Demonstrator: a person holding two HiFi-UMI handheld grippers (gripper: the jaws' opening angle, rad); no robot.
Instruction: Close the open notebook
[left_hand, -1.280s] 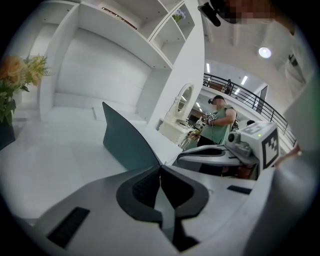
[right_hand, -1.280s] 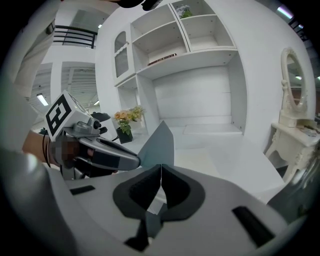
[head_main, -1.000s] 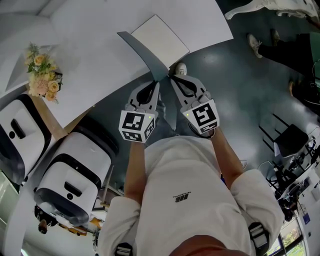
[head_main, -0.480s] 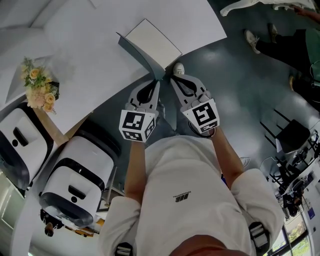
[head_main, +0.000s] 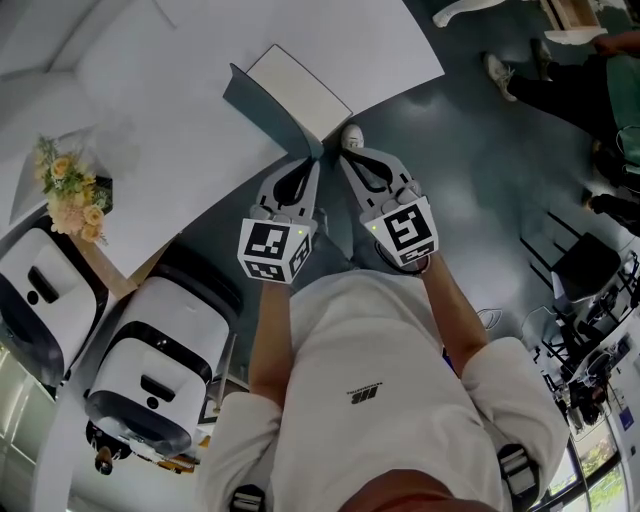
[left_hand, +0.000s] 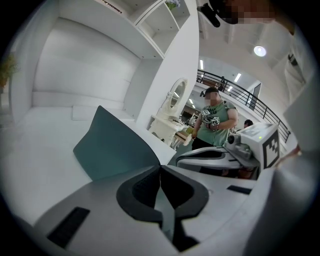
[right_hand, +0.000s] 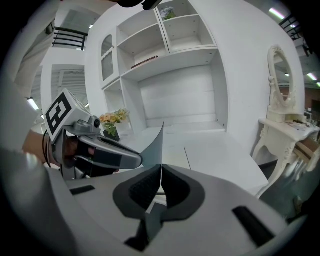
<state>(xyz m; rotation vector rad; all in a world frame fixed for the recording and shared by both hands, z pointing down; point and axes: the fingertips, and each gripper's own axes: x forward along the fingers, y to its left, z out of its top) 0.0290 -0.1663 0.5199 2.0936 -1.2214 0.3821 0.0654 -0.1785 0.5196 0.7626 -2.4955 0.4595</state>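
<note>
Open notebook (head_main: 298, 88) flat on the white table (head_main: 170, 110), close to the near edge. Teal cover (left_hand: 117, 145) lifted off the white page (head_main: 312, 100), standing at a slant along the page's left side and bowed a little.

Holds that cover with both tools. Left gripper (left_hand: 162, 192) clenched on the cover's near end: in its own view, pads pressed together with the teal sheet pinched between them and fanning up and to the left. Right gripper (right_hand: 161, 189) clamped on the same cover, just beside the left one; seen edge-on in its own view, a thin teal blade rising straight out of the closed pads, with the page lying flat to the right of it.

In the head view, both sets of tips meeting at the cover's near corner, right at the table's edge. Marker cubes back toward the chest, forearms side by side.

Flowers (head_main: 68, 190) at the table's left end, well apart from the notebook. Two white machines (head_main: 150, 370) with black trim low at the left, beside the table. Dark floor (head_main: 470, 170) on the right, a pale shoe (head_main: 352, 135) showing just past the tips. White shelves (right_hand: 165, 40) above the table at the back and an oval mirror (right_hand: 281, 75) off to the right. A bystander (left_hand: 216, 117) in a green shirt far behind, past the table's corner.
</note>
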